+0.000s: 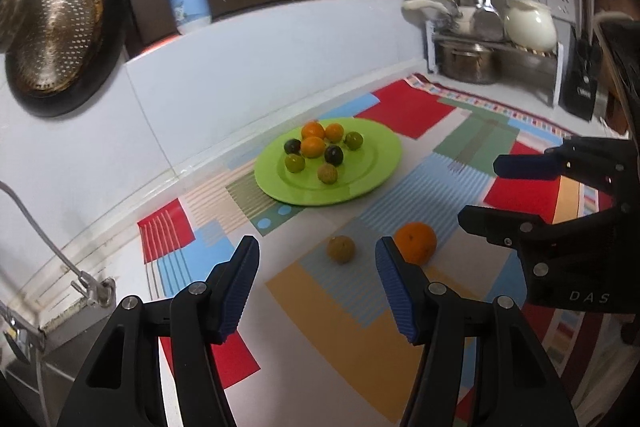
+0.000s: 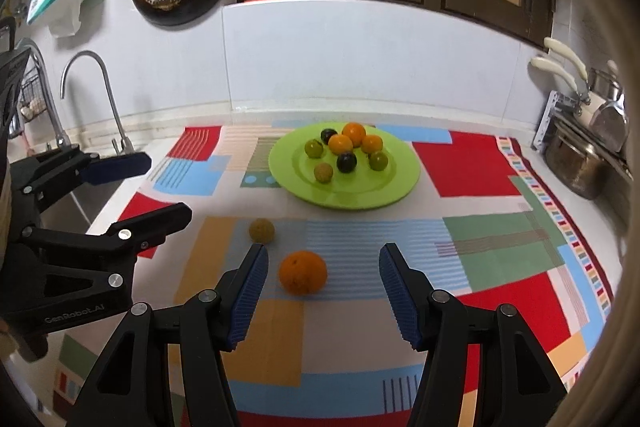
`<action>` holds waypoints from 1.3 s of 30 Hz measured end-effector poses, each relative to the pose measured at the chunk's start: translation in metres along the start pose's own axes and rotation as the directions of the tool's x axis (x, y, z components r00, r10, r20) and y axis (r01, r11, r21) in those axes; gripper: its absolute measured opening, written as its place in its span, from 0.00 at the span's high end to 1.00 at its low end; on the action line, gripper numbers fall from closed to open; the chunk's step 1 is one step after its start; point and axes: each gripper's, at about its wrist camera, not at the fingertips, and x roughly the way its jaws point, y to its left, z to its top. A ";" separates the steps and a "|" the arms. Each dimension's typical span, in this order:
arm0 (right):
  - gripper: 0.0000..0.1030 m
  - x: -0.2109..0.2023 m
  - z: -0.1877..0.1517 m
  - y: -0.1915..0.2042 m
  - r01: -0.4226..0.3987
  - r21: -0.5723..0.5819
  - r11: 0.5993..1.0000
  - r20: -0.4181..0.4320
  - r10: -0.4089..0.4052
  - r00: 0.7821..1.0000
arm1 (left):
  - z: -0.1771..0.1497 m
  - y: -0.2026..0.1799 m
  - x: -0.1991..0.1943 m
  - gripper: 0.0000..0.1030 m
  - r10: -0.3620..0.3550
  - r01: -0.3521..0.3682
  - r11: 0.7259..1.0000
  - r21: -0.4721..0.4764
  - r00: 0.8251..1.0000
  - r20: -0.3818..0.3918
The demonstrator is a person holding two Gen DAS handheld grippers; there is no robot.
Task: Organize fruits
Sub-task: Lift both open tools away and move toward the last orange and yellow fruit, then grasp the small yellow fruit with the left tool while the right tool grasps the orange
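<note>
step: picking loose fruit | orange (image 2: 303, 272) and small yellowish fruit (image 2: 262, 230) on mat, near side of green plate (image 2: 404, 183) | right gripper (image 2: 323, 291) jaws wide, left gripper (image 1: 316, 285) jaws wide | next: close on orange

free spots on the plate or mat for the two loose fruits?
On the green plate, the near-right half is bare; the eight fruits crowd its far-left. The mat is bare right of the plate and right of the loose orange. The small brown fruit lies left of it.
</note>
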 end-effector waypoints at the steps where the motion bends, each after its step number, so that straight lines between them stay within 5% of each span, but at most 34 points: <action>1: 0.43 0.003 -0.002 0.000 0.004 0.002 1.000 -0.010 -0.004 1.000 | -0.001 0.000 0.004 0.42 -0.012 0.012 1.000 0.008 1.000 -0.008; 26: 0.43 0.061 -0.023 0.005 -0.024 -0.004 1.000 -0.159 0.023 0.987 | -0.010 0.000 0.087 0.43 -0.137 0.154 0.982 0.113 0.980 -0.145; 39: 0.48 0.087 -0.021 0.001 -0.048 0.020 0.999 -0.185 0.051 0.981 | -0.003 -0.004 0.113 0.65 -0.181 0.198 0.978 0.073 0.965 -0.187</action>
